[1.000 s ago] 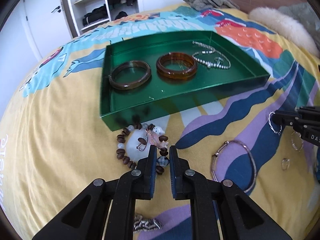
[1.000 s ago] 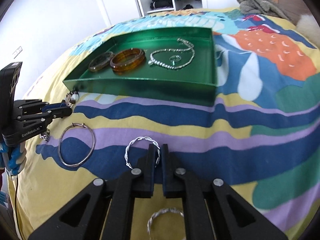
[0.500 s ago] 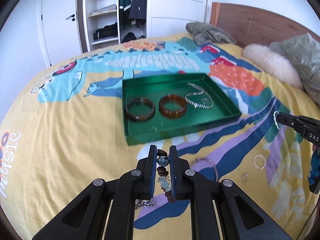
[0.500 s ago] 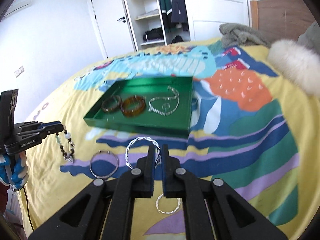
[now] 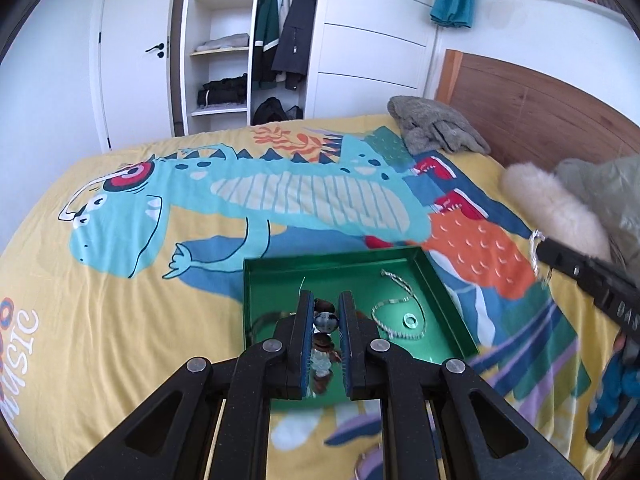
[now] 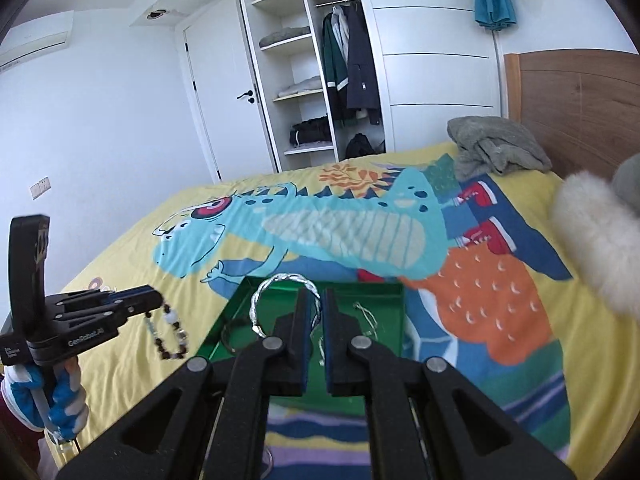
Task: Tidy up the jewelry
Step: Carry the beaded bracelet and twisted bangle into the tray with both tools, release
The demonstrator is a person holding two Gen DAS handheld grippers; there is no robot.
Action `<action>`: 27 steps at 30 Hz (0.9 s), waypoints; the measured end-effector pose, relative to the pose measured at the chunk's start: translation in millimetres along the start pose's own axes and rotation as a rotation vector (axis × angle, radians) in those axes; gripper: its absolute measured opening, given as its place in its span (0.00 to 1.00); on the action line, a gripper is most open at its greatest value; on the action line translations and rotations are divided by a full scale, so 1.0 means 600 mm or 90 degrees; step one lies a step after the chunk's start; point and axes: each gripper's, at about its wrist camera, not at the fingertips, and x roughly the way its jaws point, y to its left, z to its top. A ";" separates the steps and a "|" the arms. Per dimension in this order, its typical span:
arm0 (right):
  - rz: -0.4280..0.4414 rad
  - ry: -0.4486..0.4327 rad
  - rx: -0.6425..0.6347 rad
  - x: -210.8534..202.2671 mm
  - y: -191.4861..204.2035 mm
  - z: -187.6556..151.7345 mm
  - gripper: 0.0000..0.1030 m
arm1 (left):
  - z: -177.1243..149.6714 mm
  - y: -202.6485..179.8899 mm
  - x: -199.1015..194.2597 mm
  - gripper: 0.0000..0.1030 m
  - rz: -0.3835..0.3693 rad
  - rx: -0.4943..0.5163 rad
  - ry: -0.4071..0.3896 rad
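My left gripper [image 5: 325, 312] is shut on a bracelet of brown and pale beads [image 5: 323, 346], which dangles between its pads high above the bed. In the right wrist view that beaded bracelet [image 6: 170, 334] hangs from the left gripper [image 6: 154, 300] at the far left. My right gripper [image 6: 318, 314] is shut on a twisted silver bangle [image 6: 280, 286] that arcs up to the left of its fingers. Below both lies the green tray [image 5: 430, 276] with a silver chain necklace [image 5: 396, 316]; the bangles in it are mostly hidden behind my fingers.
The bed has a yellow dinosaur-print cover [image 5: 160, 280]. A grey cloth [image 5: 432, 126], a fluffy white cushion [image 5: 556, 208] and a wooden headboard [image 5: 540, 112] lie at the right. An open wardrobe [image 5: 248, 48] stands behind. More jewelry [image 5: 366, 466] shows blurred at the bottom edge.
Both grippers have risen well above the bed, each carrying its piece: the beaded bracelet came off the cover with the left, the silver bangle with the right. The tray now sits lower in view.
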 end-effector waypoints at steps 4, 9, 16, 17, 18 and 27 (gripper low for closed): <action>0.015 0.036 -0.015 0.085 0.020 0.000 0.05 | 0.024 0.009 0.084 0.12 0.019 -0.006 0.031; 0.034 0.105 -0.039 0.204 0.037 -0.040 0.05 | 0.026 0.030 0.189 0.12 0.049 -0.008 0.072; 0.042 0.215 -0.066 0.339 0.045 -0.119 0.05 | 0.016 0.063 0.289 0.12 0.077 -0.032 0.106; 0.040 0.226 -0.071 0.349 0.046 -0.129 0.05 | 0.013 0.070 0.299 0.12 0.082 -0.039 0.111; 0.041 0.236 -0.077 0.357 0.048 -0.137 0.05 | 0.008 0.076 0.306 0.12 0.084 -0.047 0.117; 0.031 0.251 -0.086 0.364 0.044 -0.159 0.11 | -0.026 0.095 0.315 0.16 0.094 -0.053 0.160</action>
